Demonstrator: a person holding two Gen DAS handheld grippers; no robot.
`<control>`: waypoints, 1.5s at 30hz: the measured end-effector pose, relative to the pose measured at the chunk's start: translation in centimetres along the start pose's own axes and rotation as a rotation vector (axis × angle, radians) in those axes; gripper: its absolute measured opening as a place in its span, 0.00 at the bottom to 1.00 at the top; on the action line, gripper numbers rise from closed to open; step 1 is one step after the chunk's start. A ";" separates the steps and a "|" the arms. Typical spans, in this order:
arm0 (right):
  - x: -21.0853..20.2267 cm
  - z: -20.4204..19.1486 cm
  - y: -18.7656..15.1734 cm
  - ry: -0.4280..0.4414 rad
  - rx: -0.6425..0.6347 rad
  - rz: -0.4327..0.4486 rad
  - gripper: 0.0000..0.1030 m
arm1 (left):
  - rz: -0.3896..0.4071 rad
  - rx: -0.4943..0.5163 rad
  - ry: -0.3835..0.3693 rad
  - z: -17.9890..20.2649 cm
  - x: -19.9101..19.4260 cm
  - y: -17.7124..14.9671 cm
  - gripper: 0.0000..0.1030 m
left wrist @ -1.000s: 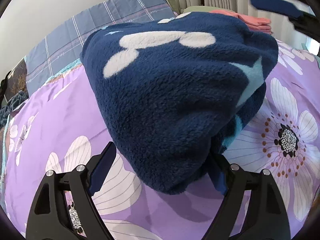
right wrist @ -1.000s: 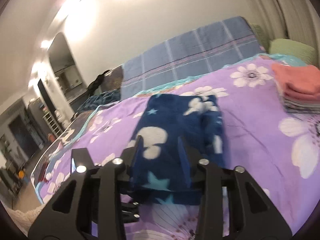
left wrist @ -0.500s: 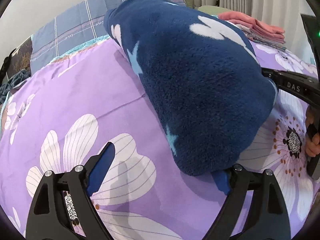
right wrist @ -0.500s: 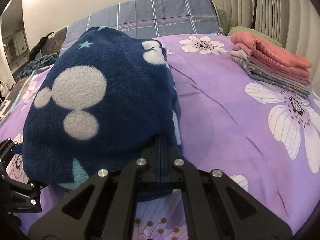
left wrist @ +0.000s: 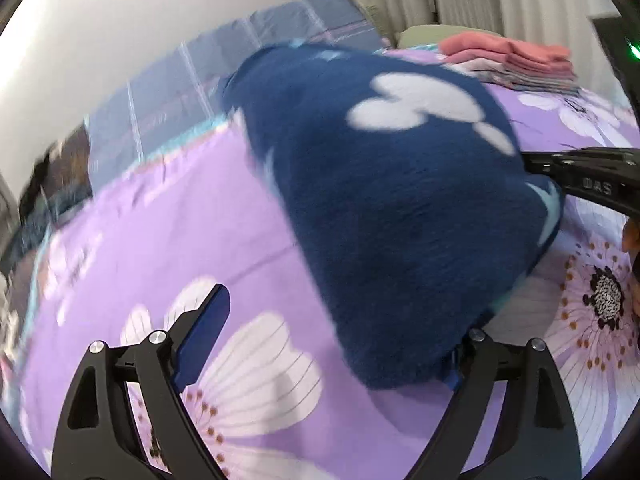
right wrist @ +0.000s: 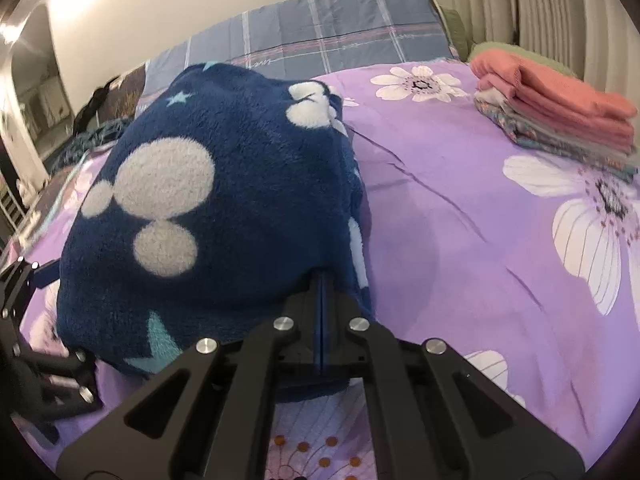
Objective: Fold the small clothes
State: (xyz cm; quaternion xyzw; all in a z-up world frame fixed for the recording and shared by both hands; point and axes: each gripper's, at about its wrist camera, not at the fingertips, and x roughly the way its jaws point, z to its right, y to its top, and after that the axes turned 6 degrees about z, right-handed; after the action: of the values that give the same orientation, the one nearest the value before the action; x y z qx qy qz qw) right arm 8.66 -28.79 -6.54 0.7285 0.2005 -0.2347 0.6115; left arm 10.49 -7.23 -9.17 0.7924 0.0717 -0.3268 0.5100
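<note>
Your right gripper (right wrist: 322, 300): fingers pressed together, tips buried under the near edge of the navy fleece garment (right wrist: 216, 216); whether cloth is pinched between them cannot be told. The garment, navy with white blobs and pale stars, sits bunched in a mound on the purple flowered bedspread (right wrist: 460, 240). Your left gripper (left wrist: 332, 336): fingers spread wide; the left one stands clear over the bedspread, the right one is tucked beneath the garment's lower corner. Folded clothes stack (right wrist: 556, 120), pink on top, lies well apart at the far right. Plaid pillow (right wrist: 320, 36) lies along the head of the bed.
</note>
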 end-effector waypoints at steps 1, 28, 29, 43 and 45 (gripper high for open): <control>0.0 -0.2 -0.1 -0.002 -0.011 0.001 0.00 | -0.005 0.001 0.001 -0.3 -0.1 -0.3 0.87; 0.4 2.0 -0.1 0.073 0.118 0.006 0.00 | 0.015 -0.050 -0.340 1.0 4.3 8.4 0.37; 0.4 1.9 -0.1 0.071 0.114 0.004 0.00 | 0.022 -0.032 -0.329 1.2 4.0 8.2 0.37; -0.5 -0.3 7.8 0.194 0.061 0.064 0.12 | 0.045 -0.036 -0.291 1.1 3.2 7.5 0.37; 3.5 0.2 6.5 0.156 0.076 -0.041 0.12 | 0.052 -0.040 -0.303 1.0 3.2 7.3 0.37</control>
State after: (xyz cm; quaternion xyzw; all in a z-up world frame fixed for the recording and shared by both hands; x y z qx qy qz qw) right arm 15.26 -30.08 -3.42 0.7630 0.2535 -0.1972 0.5609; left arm 15.82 -12.26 -5.77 0.7253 -0.0201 -0.4276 0.5391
